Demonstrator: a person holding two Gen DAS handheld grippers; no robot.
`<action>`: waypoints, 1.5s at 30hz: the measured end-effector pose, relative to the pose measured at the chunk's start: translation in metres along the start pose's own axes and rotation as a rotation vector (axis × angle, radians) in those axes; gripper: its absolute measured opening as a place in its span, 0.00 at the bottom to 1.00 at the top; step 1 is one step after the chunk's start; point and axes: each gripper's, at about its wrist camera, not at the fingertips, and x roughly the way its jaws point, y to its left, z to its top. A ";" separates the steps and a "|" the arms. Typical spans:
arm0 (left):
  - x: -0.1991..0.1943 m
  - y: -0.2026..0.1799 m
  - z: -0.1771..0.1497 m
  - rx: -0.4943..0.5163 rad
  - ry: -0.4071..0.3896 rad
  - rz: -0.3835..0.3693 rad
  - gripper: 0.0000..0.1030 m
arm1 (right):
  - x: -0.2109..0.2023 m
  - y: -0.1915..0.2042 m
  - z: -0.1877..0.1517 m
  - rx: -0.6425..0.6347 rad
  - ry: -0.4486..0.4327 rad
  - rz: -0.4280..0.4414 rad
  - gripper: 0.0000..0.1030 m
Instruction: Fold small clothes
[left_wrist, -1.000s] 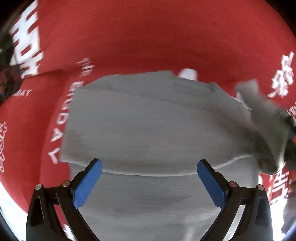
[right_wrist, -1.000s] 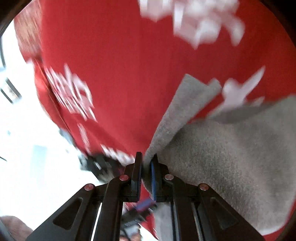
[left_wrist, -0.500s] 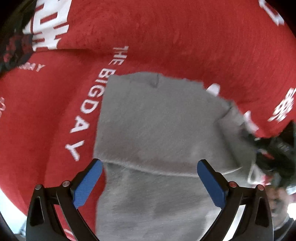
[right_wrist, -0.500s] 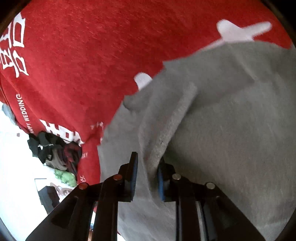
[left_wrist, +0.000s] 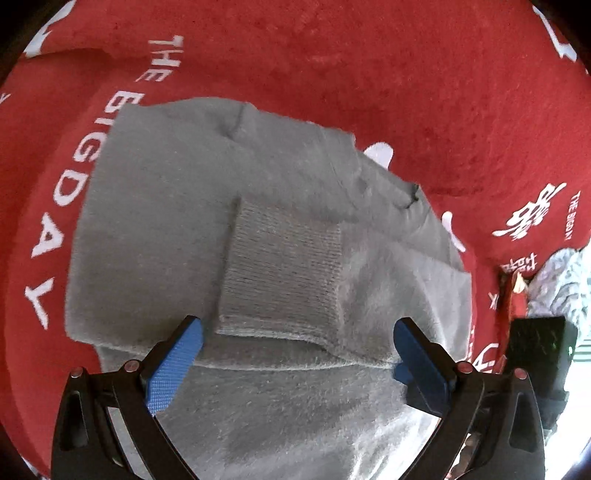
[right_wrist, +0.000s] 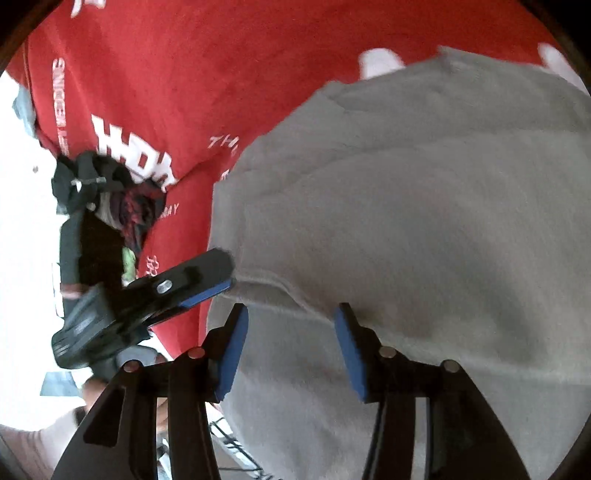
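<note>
Grey fleece garment (left_wrist: 155, 229) folded, ribbed cuff (left_wrist: 284, 273) on top; left gripper (left_wrist: 295, 354) fingers wide, empty; right gripper (right_wrist: 291, 347) fingers opening, empty.

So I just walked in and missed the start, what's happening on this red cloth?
A person with a tool in each hand is folding a grey sweater on the red cloth. A sleeve with its ribbed cuff lies folded across the body. The right tool is opening, nothing pinched between its pads. The left tool is open above the sweater's near edge. A pile of dark clothes waits at the cloth's edge.
</note>
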 end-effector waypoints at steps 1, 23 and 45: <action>0.002 -0.002 0.000 0.003 0.001 0.006 1.00 | -0.009 -0.008 -0.006 0.026 -0.012 0.001 0.52; -0.026 -0.018 0.019 0.079 -0.044 -0.013 0.16 | -0.138 -0.166 -0.058 0.710 -0.543 0.112 0.54; -0.053 0.011 -0.012 0.155 -0.119 0.372 0.66 | -0.160 -0.149 -0.060 0.533 -0.417 -0.245 0.21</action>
